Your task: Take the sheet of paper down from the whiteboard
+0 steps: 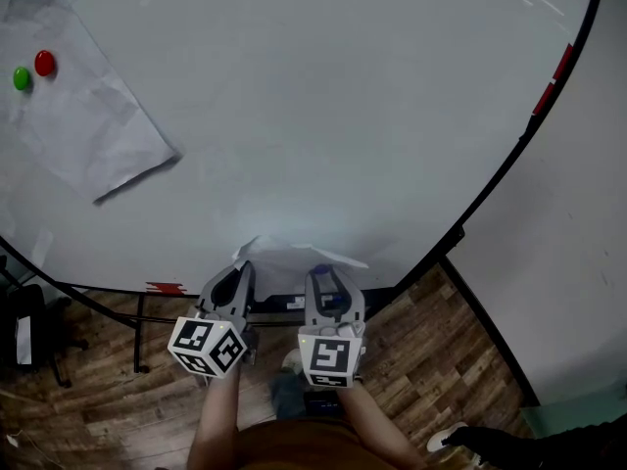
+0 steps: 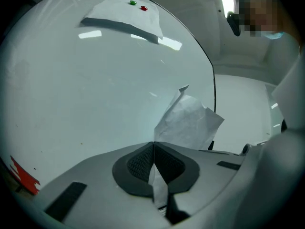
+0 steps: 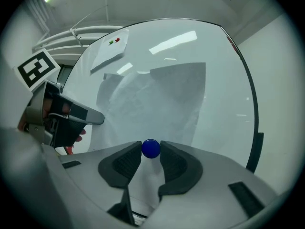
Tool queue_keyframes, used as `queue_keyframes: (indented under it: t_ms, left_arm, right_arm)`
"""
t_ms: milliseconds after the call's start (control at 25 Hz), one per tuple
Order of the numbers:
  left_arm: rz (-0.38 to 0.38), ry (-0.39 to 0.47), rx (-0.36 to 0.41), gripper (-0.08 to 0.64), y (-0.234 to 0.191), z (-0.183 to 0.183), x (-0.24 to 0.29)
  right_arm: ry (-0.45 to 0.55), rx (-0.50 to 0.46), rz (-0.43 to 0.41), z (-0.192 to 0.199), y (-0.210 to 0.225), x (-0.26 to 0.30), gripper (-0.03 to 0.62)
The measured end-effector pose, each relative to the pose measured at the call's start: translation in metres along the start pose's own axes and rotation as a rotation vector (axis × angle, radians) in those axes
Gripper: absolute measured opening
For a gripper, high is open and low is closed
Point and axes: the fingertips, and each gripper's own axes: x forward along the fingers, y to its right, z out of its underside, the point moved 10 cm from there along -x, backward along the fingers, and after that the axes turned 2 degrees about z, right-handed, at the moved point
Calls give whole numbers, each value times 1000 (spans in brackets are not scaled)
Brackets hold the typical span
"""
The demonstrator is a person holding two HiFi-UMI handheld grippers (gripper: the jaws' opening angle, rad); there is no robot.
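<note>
The whiteboard (image 1: pixel 323 116) fills most of my head view, with 2 sheets on it. The one I'm working, the sheet of paper (image 1: pixel 294 256), sits at the near edge right by both claws. A 2nd sheet (image 1: pixel 88 125) is pinned far left under a red magnet (image 1: pixel 44 63) and a green magnet (image 1: pixel 21 78).

The left gripper (image 2: pixel 153 147) is pinched tight on the paper's edge. The right gripper (image 1: pixel 327 280) is clamped narrow on a small blue magnet (image 3: pixel 151 148) sitting over the paper. I can't tell if it's off the board.

My guess is the paper's featherlight, floppy, already creased and easy to tear, so an edge pinch near the magnet seems right.

Both sheets look blank, and the red sticker (image 1: pixel 165 288) on the near frame is too small to read. The cubes only show square markers.
</note>
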Motion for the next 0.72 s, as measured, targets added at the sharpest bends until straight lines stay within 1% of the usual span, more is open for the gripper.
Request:
queue_keyframes:
  t_ms: [440,720]
  left_arm:
    - [-54,10,-12,25,-3,-7,-49]
    - [-61,38,-41,25,-11,-17,-73]
  right_arm:
    - [10,21,3,-6,1,-26,135]
    - [13,54,15,-9,4,-35,135]
